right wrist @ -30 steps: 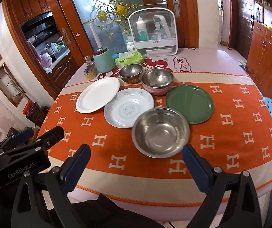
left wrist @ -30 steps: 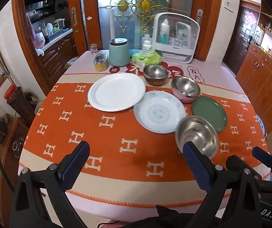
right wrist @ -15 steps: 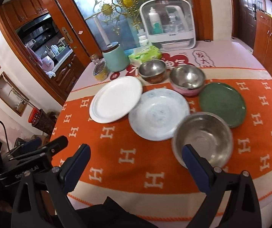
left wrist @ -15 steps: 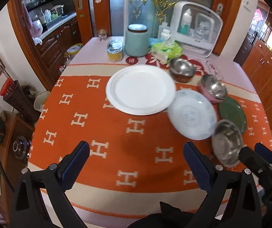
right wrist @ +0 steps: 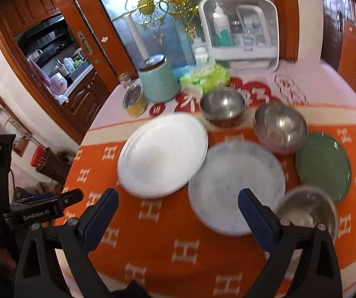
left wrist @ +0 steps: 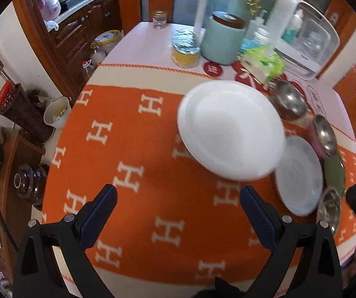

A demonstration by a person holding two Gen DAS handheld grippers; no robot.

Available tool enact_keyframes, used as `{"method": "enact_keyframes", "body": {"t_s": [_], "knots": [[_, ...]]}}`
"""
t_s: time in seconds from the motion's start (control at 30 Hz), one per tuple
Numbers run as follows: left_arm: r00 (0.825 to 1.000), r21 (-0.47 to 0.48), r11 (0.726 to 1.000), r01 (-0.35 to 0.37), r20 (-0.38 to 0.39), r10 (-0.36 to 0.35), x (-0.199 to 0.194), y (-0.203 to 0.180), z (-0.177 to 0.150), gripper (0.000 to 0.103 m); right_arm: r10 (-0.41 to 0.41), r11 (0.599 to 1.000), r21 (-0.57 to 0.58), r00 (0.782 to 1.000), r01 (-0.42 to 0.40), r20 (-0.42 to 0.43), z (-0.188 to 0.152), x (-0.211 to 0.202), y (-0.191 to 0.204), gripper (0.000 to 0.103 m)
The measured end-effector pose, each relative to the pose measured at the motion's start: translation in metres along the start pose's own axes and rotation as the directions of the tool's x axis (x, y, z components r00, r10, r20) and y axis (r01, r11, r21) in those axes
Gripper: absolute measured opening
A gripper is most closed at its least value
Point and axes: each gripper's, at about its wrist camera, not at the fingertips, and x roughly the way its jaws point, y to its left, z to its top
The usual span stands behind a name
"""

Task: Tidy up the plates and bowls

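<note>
Left gripper (left wrist: pixel 178 204): jaws spread wide, empty, above the orange H-patterned cloth (left wrist: pixel 138 164) on the tabletop.
Right gripper (right wrist: pixel 176 204): jaws wide apart, holding nothing.
Round white plate (left wrist: pixel 230 129): flat on cloth, overlapping the pale blue-grey patterned plate (right wrist: pixel 236 186).
Dark green plate (right wrist: pixel 323 164): right of those.
Three steel bowls (right wrist: pixel 222 105): around the plates.

The table (right wrist: pixel 309 79), under an orange cloth (right wrist: pixel 168 243), carries plates, bowls, jars.

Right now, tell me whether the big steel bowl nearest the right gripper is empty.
Cannot tell for sure: the steel bowl sits upright, but blur and the right gripper's finger hide part of its inside.
</note>
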Motion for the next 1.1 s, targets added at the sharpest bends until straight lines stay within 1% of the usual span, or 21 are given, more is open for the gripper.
{"method": "enact_keyframes", "body": {"t_s": [0.07, 0.17, 0.23, 0.33, 0.5, 0.6, 0.67, 0.77, 0.83, 0.93, 1.0, 1.03, 1.1], "knots": [[1.0, 0.011, 1.0, -0.012, 0.013, 0.011, 0.012, 0.004, 0.013, 0.098, -0.027, 0.999, -0.03, 0.999, 0.028, 0.02, 0.01, 0.009, 0.001, 0.097], [1.0, 0.027, 1.0, -0.005, 0.03, 0.004, 0.026, 0.006, 0.026, 0.098, -0.065, 0.993, -0.091, 0.996, 0.07, 0.055, 0.022, 0.026, 0.006, 0.097], [0.999, 0.039, 0.999, 0.021, 0.038, -0.022, 0.039, 0.006, 0.033, 0.098, -0.076, 0.988, -0.128, 0.994, 0.085, 0.072, 0.027, 0.037, 0.009, 0.097], [0.998, 0.038, 0.998, 0.059, 0.029, -0.06, 0.057, 0.006, 0.037, 0.098, -0.085, 0.979, -0.176, 0.993, 0.099, 0.085, 0.029, 0.058, 0.012, 0.097], [0.99, 0.005, 0.99, 0.14, 0.026, -0.14, 0.09, 0.006, 0.042, 0.098, -0.081, 0.973, -0.21, 0.991, 0.101, 0.104, 0.03, 0.09, 0.008, 0.097], [0.988, -0.008, 0.988, 0.157, 0.016, -0.157, 0.108, 0.006, 0.043, 0.098, -0.078, 0.967, -0.235, 0.992, 0.101, 0.102, 0.028, 0.11, 0.004, 0.097], [0.986, -0.021, 0.986, 0.168, -0.005, -0.168, 0.12, 0.006, 0.043, 0.098, -0.073, 0.966, -0.241, 0.992, 0.096, 0.1, 0.027, 0.12, 0.0, 0.097], [0.977, -0.051, 0.977, 0.206, -0.036, -0.208, 0.136, 0.008, 0.042, 0.098, -0.068, 0.968, -0.236, 0.995, 0.085, 0.077, 0.026, 0.138, -0.007, 0.096], [0.973, -0.062, 0.973, 0.222, -0.05, -0.225, 0.143, 0.008, 0.042, 0.098, -0.068, 0.969, -0.233, 0.996, 0.079, 0.055, 0.025, 0.15, -0.012, 0.092], [0.97, -0.055, 0.973, 0.226, -0.08, -0.23, 0.154, 0.004, 0.041, 0.098, -0.067, 0.972, -0.222, 0.998, 0.07, 0.023, 0.023, 0.165, -0.018, 0.087], [0.963, -0.045, 0.969, 0.243, -0.107, -0.246, 0.16, 0.001, 0.041, 0.097, -0.055, 0.976, -0.208, 0.998, 0.057, 0.018, 0.021, 0.17, -0.022, 0.084], [0.959, -0.044, 0.966, 0.255, -0.113, -0.259, 0.162, -0.001, 0.04, 0.097, -0.046, 0.978, -0.203, 0.999, 0.048, 0.016, 0.021, 0.172, -0.023, 0.083], [0.96, -0.038, 0.965, 0.26, -0.101, -0.262, 0.161, -0.002, 0.04, 0.095, -0.048, 0.976, -0.213, 0.999, 0.051, 0.017, 0.02, 0.175, -0.023, 0.082]]}}
